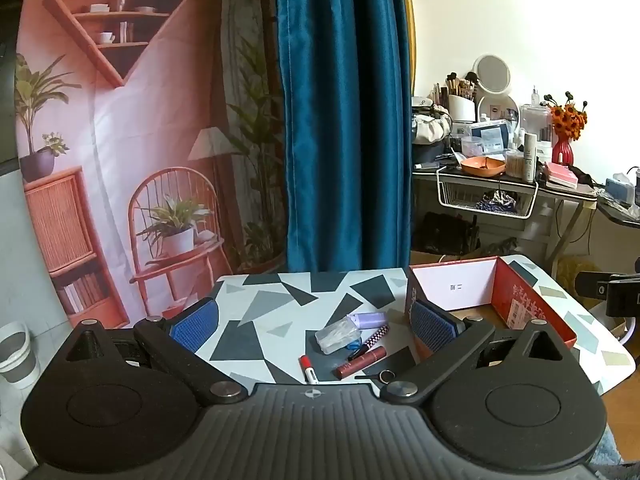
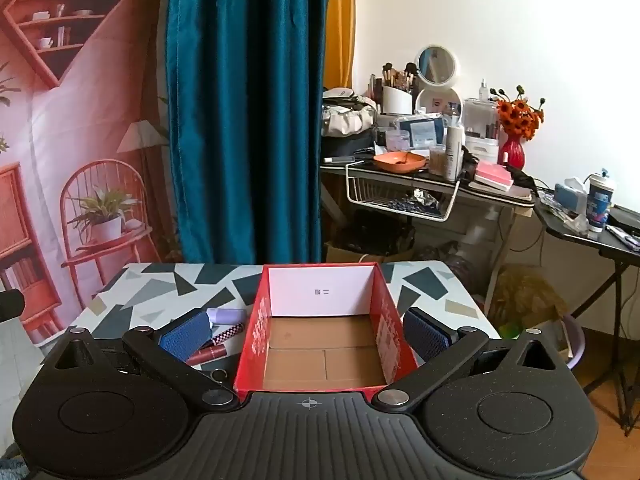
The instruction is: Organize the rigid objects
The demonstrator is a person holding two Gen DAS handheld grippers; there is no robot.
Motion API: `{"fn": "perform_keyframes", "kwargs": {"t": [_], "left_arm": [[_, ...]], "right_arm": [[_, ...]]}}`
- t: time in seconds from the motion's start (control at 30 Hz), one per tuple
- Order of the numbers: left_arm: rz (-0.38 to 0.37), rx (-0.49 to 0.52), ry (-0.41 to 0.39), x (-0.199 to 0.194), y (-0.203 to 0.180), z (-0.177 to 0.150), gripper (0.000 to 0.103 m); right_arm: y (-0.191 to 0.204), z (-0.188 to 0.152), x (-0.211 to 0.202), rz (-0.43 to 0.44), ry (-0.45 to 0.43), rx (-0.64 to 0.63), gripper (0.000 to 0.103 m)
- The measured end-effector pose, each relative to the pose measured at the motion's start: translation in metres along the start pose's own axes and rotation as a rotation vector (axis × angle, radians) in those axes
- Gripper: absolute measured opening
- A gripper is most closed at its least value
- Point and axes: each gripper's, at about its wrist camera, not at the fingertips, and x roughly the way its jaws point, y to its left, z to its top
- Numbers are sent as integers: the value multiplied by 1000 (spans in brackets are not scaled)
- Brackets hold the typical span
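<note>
I have both tools hovering over the near edge of the tabletop, a small top patterned with grey and dark shards. My left gripper stands spread as wide as it goes, blue pads far apart and nothing between them; ahead of it, toward the near edge, lies a loose cluster of small things. A clear plastic case sits in the middle of that cluster, with a lavender bottle just behind it and a checkered pen slanting at its right. A dark red tube lies just nearer than the pen, a red-capped marker to its left, and a small key ring closest to the edge. My right gripper is likewise fully spread and holds nothing; its pads straddle the red box, which stands open on the right half of the tabletop, its brown cardboard floor bare. The cluster lies just left of the box's left wall.
</note>
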Motion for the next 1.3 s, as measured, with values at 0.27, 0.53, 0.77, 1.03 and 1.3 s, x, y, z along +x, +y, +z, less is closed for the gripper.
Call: {"fn": "perform_keyframes", "kwargs": {"t": [0.27,0.53,0.77,1.03,1.3], "left_arm": [[-7,0,9,2,-3,-1,103],[-11,2,5,1,-1,-1,103],[-16,-1,12,3,0,-1,103],[-19,-2,16,4,1,0,103],[-21,-4,17,4,1,0,103]], "right_arm": [[-2,2,-2,-4,-2,-1,103],[-2,1,-4,-6,-1,6,103],[-3,1,-4,-6,-2,4,103],[-1,1,-4,-9,-5,-2,103],[-1,1,-3,-7,-3,-5,103]]}}
